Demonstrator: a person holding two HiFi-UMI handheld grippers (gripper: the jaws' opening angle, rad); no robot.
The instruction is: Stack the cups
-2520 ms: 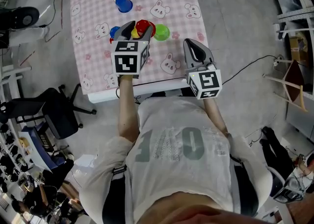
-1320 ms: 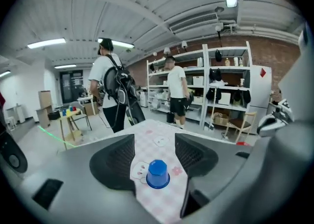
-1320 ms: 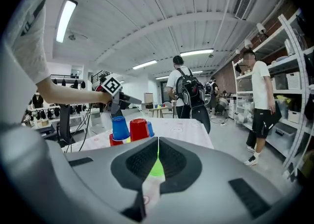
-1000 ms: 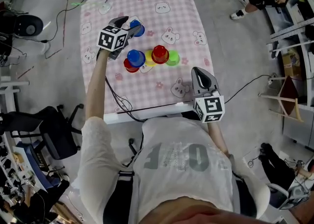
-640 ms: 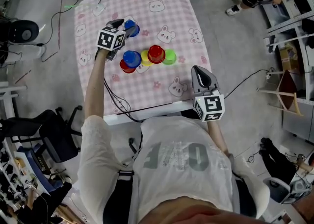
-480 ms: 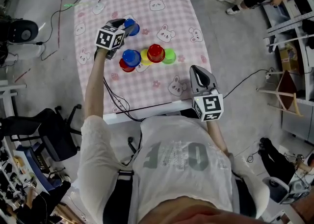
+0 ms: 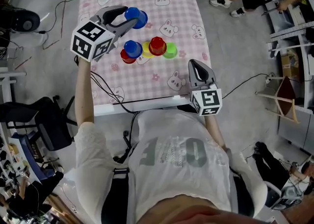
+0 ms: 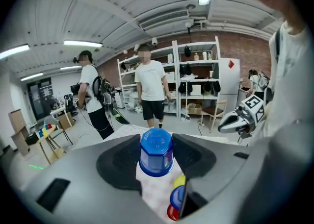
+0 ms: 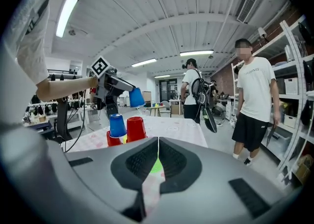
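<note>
Blue plastic is sitting between the jaws of the left gripper (image 7: 125, 22): they have just been closing and are now clamping an upside-down blue cup (image 7: 137, 17) by its sides, rim down and base up, with its axis leaning only slightly off upright. The cup is hanging in the air, well clear of the pink checked table (image 7: 182, 18).

What the coming move seems to be turning on is where that cup is lying relative to the row of cups below it. In the head view the blue-on-red stack (image 7: 131, 51) is standing at the row's left end, nearer the person than the held cup and almost in line with it. The yellow cup (image 7: 146, 50), the single red cup (image 7: 157, 45) and the green cup (image 7: 170, 50) are trailing off to the right. The right gripper view is showing the held cup above the row, apart from it. Lowering it is probably calling for a short pull toward the person, then a straight descent.

The right gripper (image 7: 196, 65) is hovering at the table's near edge, jaws pressed together on nothing, and is farther from the stack than the left.
</note>
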